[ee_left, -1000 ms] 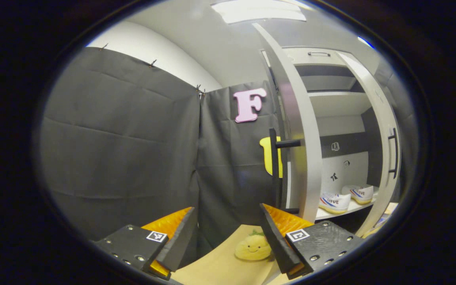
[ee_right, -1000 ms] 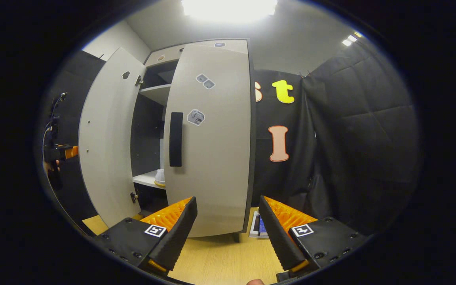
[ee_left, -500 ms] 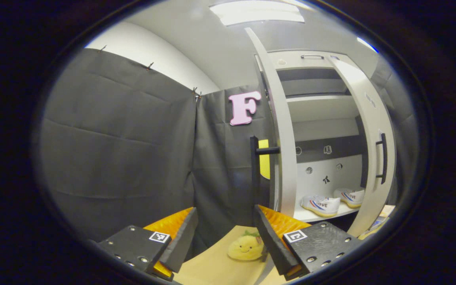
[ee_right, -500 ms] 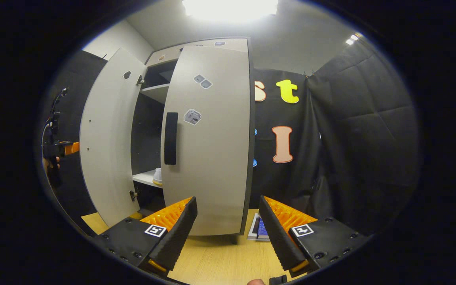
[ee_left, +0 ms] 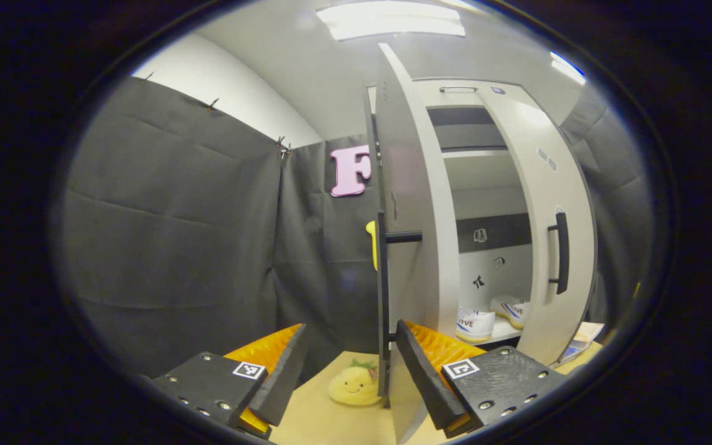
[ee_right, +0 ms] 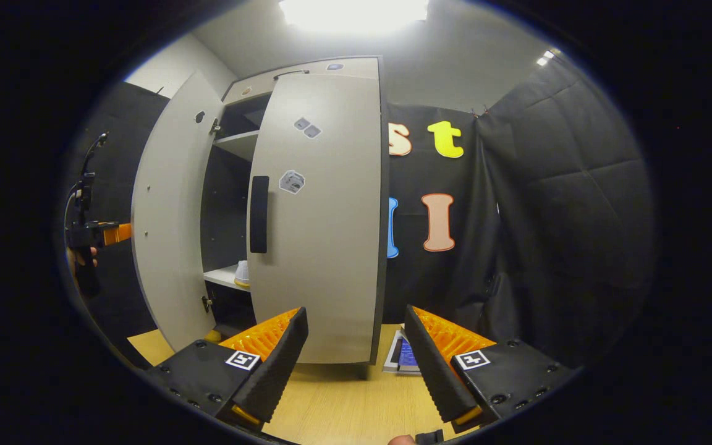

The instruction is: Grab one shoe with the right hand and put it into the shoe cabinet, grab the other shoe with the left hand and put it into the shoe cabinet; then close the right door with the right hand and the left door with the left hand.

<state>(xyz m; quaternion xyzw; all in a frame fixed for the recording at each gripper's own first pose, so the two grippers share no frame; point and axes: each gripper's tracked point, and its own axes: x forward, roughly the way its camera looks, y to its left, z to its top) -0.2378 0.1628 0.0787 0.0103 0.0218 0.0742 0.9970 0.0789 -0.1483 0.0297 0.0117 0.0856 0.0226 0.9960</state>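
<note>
Grey cabinet [ee_right: 306, 68] is the landmark. Off its left side, the left tool [ee_left: 347, 377] gapes wide and empty, with the left door's [ee_left: 408, 204] edge and handle [ee_left: 382, 296] between its fingers, probably not touching. Inside, both shoes [ee_left: 476, 322] sit on the low shelf. In front, the right tool [ee_right: 356, 364] is wide open, empty, near the part-closed right door [ee_right: 325, 216]. A glancing push could slip off the left door, or both doors clash at the middle.

The cabinet doors [ee_right: 325, 216] are pale grey with black handles [ee_right: 259, 214], the shoes [ee_left: 476, 322] white with red-and-blue stripes, the plush toy [ee_left: 354, 385] yellow, the floor [ee_right: 343, 408] light wood.
</note>
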